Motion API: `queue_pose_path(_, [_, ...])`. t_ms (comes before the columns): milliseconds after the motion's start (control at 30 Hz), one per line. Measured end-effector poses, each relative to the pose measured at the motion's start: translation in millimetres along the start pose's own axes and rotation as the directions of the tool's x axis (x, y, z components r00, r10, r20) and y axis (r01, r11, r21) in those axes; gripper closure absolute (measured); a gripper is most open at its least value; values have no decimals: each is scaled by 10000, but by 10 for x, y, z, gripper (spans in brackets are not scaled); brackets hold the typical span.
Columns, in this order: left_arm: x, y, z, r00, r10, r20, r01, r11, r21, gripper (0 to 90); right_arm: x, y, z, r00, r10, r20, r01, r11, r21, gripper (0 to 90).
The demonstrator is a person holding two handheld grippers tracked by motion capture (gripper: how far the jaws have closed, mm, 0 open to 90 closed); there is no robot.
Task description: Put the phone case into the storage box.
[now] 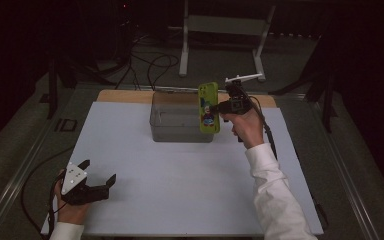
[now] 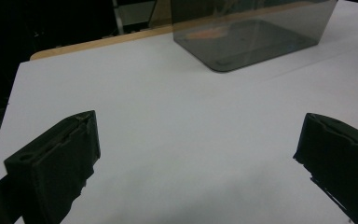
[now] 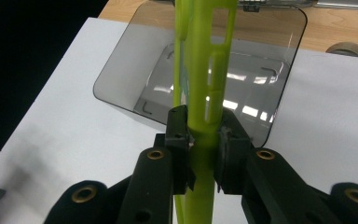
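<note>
A dim lab recording station: a white-topped table (image 1: pixel 180 200), trailing floor cables (image 1: pixel 150 65) and a metal stand (image 1: pixel 225 30) behind.

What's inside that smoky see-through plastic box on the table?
The smoky transparent plastic box looks empty: its bare floor shows reflections only. The lime-green phone case, clamped in the right gripper, hangs above it and covers a strip of the floor.

No words, brand names or numbers can be read anywhere here. The lime-green phone case (image 1: pixel 208 108) carries a small colourful cartoon picture (too small to make out any lettering), and nothing else bears print.
</note>
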State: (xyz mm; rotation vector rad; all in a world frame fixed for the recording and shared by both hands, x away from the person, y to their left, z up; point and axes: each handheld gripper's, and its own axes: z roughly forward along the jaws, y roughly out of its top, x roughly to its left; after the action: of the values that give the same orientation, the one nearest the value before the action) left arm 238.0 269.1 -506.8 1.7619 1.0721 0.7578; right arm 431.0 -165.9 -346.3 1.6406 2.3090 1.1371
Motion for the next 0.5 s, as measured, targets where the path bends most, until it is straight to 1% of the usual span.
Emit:
queue_pose_path(67, [-1, 0, 1, 10000, -2, 1, 2, 10000, 0, 0, -30, 22, 4, 9998, 200, -81, -200, 9998, -41, 778])
queue_pose_path(200, [-1, -1, 2, 10000, -2, 3, 2, 10000, 1, 0, -56, 59, 21, 9995, 308, 106, -308, 9995, 7, 778])
queue_pose_path(500, [0, -1, 0, 10000, 8, 12, -8, 10000, -1, 0, -77, 144, 31, 9984, 478, 289, -478, 9989, 8, 778])
